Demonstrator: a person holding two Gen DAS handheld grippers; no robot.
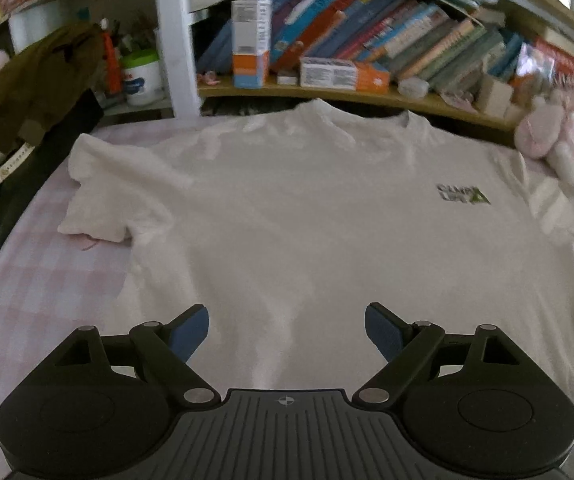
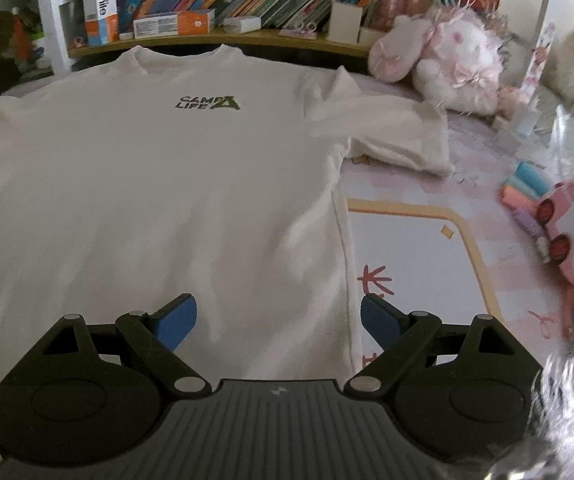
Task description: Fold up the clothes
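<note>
Above the flat white T-shirt (image 1: 287,220), both grippers' jaws released, seemingly clear of it.

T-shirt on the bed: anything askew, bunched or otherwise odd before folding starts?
Mostly fine: the white T-shirt lies flat, print up, with both grippers open above its hem. Only the sleeves are untidy: one sleeve is crumpled at its cuff, the other sleeve is creased near the shoulder.

A wooden shelf (image 1: 327,94) packed with leaning books (image 1: 387,36) runs along the far side, beside a white upright post (image 1: 177,40). The surface in front wears a pale pink checked cover (image 1: 47,280). The light is dim and soft
</note>
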